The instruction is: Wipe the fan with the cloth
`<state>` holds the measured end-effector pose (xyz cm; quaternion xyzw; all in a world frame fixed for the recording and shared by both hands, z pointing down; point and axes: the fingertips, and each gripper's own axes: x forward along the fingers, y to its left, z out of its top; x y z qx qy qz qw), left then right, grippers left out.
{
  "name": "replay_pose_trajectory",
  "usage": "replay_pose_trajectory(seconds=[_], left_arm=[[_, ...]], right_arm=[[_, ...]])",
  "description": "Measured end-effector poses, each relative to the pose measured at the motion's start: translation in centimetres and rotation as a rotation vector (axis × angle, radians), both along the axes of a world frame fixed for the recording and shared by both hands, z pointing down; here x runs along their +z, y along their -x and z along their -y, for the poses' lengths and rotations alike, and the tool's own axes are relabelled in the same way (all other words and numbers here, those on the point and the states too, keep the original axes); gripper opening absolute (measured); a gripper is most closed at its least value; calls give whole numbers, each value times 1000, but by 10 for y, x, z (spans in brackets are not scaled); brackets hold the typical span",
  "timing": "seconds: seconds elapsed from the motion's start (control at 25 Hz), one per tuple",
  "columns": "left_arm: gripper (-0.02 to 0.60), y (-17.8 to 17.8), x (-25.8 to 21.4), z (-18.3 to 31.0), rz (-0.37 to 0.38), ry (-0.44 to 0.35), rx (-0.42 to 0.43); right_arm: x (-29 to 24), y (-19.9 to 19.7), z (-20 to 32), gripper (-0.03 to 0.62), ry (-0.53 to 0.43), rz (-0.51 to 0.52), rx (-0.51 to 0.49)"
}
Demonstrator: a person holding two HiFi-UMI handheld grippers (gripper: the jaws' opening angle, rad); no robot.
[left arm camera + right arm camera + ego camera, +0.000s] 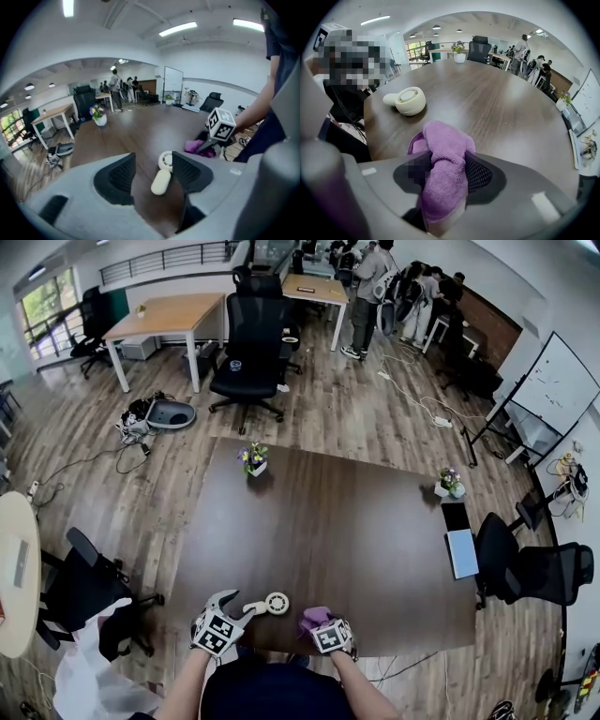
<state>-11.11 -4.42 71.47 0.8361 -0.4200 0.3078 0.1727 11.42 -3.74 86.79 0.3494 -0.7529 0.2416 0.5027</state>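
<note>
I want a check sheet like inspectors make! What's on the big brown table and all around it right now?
Surface: dark brown table, mostly bare wood.
Job's things: cream fan lies flat near the front edge; purple cloth is in the right gripper.
Clutter: two flower pots; a flat blue thing and a flat black thing by the right edge.
Grippers: left gripper open, the fan's handle between its jaws, not gripped; right gripper shut on the cloth.
Cables: none seen on the table; loose cables on the floor.
Surroundings: office chairs, desks, people standing far off, a whiteboard.
</note>
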Motion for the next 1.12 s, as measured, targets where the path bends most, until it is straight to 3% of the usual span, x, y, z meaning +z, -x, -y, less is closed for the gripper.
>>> replay_pose_trajectory(seconds=[0.12, 0.28, 0.52, 0.56, 0.72, 0.92, 1.12], left_arm=[[295, -13, 31, -8, 52, 87, 103], [311, -17, 67, -20, 86, 217, 153], [334, -5, 124, -35, 197, 298, 265], [333, -2, 131, -36, 202, 297, 271], [217, 5, 145, -33, 216, 232, 286], [224, 1, 146, -30, 157, 217, 320], [212, -4, 155, -31, 147, 235, 346]], right_arm=[[-5, 2, 2, 209, -17, 11, -1], [2, 1, -1, 202, -10, 27, 25], [3, 1, -1, 195, -28, 46, 48], [4, 1, -1, 195, -30, 52, 53], [2, 0, 0, 192, -54, 61, 59], [0, 1, 1, 192, -54, 52, 61], [-1, 2, 2, 190, -57, 59, 69]])
